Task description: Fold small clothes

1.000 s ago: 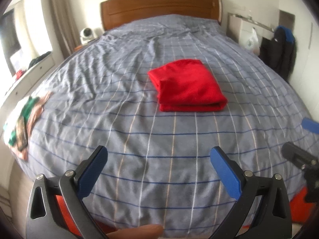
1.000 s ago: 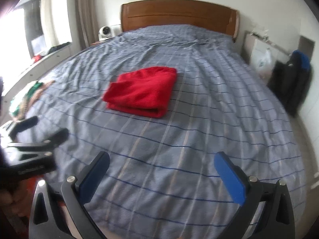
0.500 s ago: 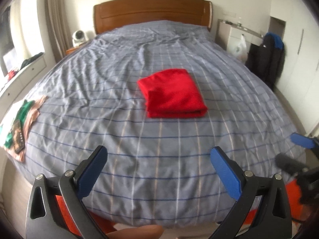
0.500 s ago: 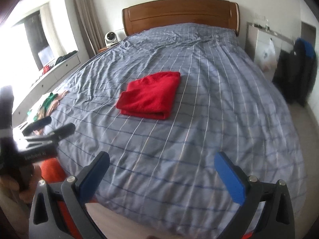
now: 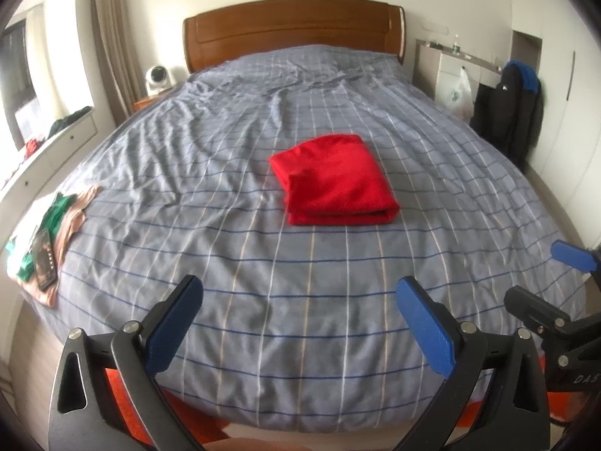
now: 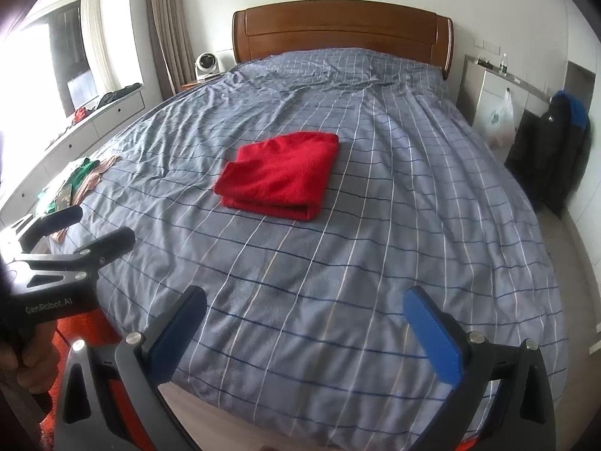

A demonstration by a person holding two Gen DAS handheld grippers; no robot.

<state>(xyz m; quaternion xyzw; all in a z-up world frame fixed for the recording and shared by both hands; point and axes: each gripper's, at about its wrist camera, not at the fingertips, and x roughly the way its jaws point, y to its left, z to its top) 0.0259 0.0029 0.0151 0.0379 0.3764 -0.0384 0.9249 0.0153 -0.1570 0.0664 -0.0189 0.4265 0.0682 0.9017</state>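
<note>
Bedding in grey-blue check covers the bed (image 5: 300,263), and a folded red garment (image 5: 334,180) lies near its middle, a neat rectangle with its layered edge toward the foot of the bed. The left tongs (image 5: 300,323) hover over the foot of the bed, blue pads spread wide and holding nothing, well apart from the garment. The right tongs (image 6: 304,330) hover likewise, spread wide and holding nothing. At the bed's left edge lies a small heap of green and pink clothes (image 5: 60,221) with a dark phone (image 5: 44,257) on top. A wooden headboard (image 5: 293,30) stands at the far end, and a dark jacket (image 5: 507,109) hangs by the right wall.
</note>
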